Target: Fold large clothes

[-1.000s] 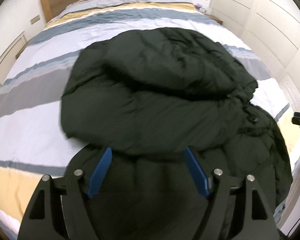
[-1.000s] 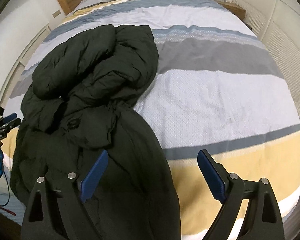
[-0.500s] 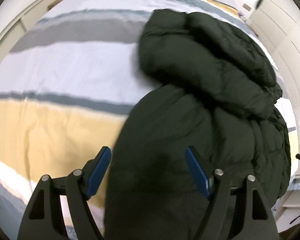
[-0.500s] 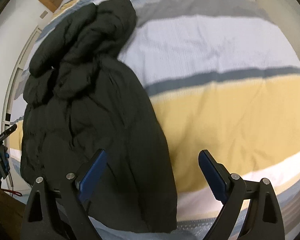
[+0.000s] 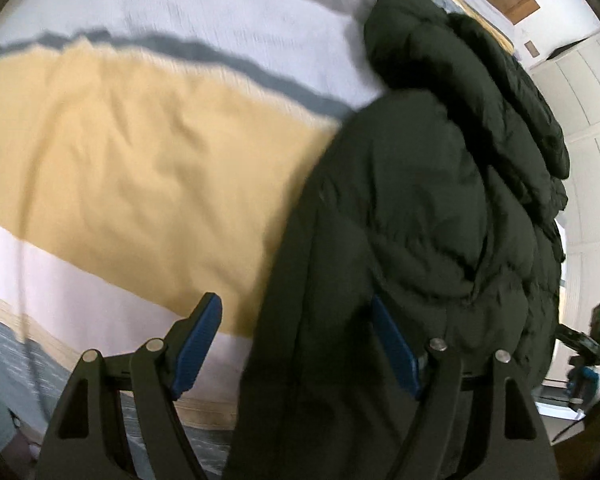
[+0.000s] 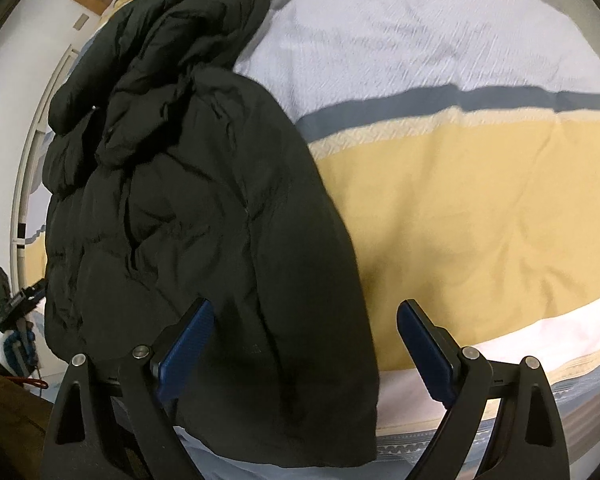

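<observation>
Left wrist view: my left claw [image 5: 296,344] has swung over the coat's [image 5: 412,240] near hem, jaws wide, empty. My right claw [image 6: 304,344], also wide and empty, has dropped over the hem's other side. Coat lies bunched on the bed [image 6: 460,184], hood farthest. I judge both are lining up a hem grasp.

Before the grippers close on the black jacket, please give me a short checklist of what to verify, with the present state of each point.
1. Left gripper open: ok.
2. Right gripper open: ok.
3. Black jacket lies on the striped bed cover: ok.
4. Jacket's long edge between the left jaws: ok.
5. Jacket's hem corner between the right jaws: ok.
6. Pads touching the cloth: cannot tell.
</observation>
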